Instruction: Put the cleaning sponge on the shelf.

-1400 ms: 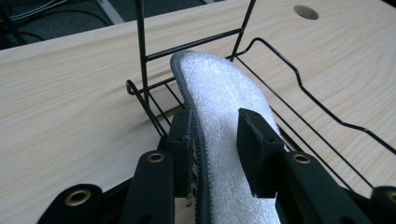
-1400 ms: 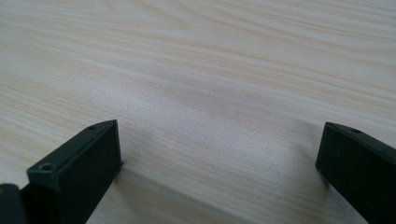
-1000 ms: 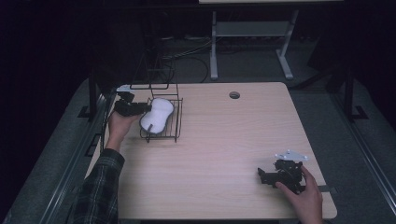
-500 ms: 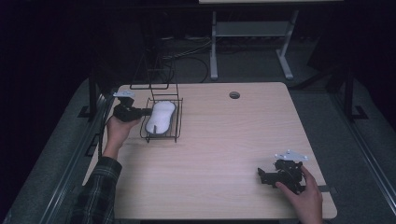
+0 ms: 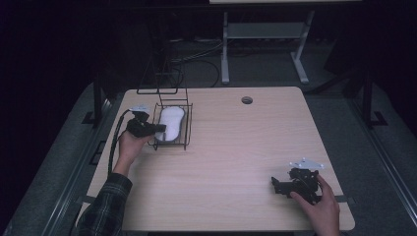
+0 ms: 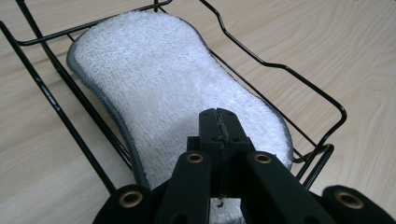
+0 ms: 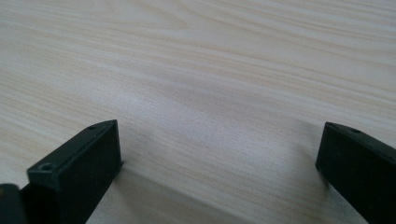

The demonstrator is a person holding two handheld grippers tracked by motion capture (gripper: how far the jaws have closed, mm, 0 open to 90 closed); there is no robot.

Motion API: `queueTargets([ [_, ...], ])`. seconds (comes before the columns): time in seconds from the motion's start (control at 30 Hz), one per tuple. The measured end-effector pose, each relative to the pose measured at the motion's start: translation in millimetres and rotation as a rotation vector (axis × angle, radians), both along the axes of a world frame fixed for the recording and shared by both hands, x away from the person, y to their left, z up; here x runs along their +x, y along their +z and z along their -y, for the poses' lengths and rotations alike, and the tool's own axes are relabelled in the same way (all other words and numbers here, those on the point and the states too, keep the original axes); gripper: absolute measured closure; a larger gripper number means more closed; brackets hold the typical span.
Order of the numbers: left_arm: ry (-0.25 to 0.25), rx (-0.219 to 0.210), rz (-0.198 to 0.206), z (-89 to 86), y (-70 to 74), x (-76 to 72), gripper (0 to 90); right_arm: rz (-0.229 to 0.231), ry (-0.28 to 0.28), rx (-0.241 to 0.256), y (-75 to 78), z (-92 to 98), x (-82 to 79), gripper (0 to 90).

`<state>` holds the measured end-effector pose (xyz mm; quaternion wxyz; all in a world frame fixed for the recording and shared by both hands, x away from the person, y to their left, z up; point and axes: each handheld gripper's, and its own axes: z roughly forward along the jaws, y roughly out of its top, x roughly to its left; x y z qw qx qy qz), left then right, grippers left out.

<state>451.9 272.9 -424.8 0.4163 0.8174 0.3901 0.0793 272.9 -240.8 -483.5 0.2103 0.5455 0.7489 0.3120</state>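
A white, peanut-shaped sponge (image 5: 171, 123) lies flat in a black wire basket (image 5: 189, 127) at the table's left rear. My left gripper (image 5: 156, 129) reaches over the basket's left side, held by a hand in a plaid sleeve. In the left gripper view the jaws are pressed together, and the left gripper (image 6: 218, 116) hovers just over the near half of the sponge (image 6: 159, 79), with nothing seen between them. Basket wire (image 6: 299, 77) runs around the sponge. My right gripper (image 5: 276, 185) rests low at the front right, open. The right gripper (image 7: 219, 140) has bare wood between its jaws.
The wooden table (image 5: 246, 147) has a cable hole (image 5: 247, 100) near its far edge. A tall wire frame (image 5: 162, 73) rises behind the basket. A cable (image 5: 115, 142) trails from the left gripper. A white desk leg (image 5: 225, 49) stands on the dark floor beyond.
The sponge was tilted up in the basket and now lies flat. The left hand has shifted slightly nearer. The right gripper has not moved.
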Motion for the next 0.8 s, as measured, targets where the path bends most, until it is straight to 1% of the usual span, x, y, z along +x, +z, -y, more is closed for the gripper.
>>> queueTargets([
  [0.1, -0.004, -0.003, -0.003, 2.1, 0.0, 0.2, 89.9, 0.0, 0.0, 0.0, 0.0, 0.0, 0.0, 0.0],
  [0.17, -0.008, 0.004, -0.003, 3.5, 0.5, 0.8, 89.9, 0.0, 0.0, 0.0, 0.0, 0.0, 0.0, 0.0],
  [0.27, -0.011, -0.001, -0.004, 6.3, 0.3, 1.4, 89.9, 0.0, 0.0, 0.0, 0.0, 0.0, 0.0, 0.0],
  [0.33, -0.013, 0.005, -0.002, 8.3, 0.2, 2.1, 89.9, 0.0, 0.0, 0.0, 0.0, 0.0, 0.0, 0.0],
  [0.43, -0.016, 0.0, -0.004, 10.2, 0.8, 3.1, 89.9, 0.0, 0.0, 0.0, 0.0, 0.0, 0.0, 0.0],
  [0.6, -0.009, -0.016, 0.0, 6.8, 2.5, 1.2, 89.9, 0.0, 0.0, 0.0, 0.0, 0.0, 0.0, 0.0],
  [0.63, -0.009, -0.017, -0.005, 5.8, 3.0, 0.5, 89.9, 0.0, 0.0, 0.0, 0.0, 0.0, 0.0, 0.0],
  [0.8, 0.001, -0.031, 0.003, -1.3, 7.0, -7.4, 89.8, 0.0, 0.0, 0.0, 0.0, 0.0, 0.0, 0.0],
])
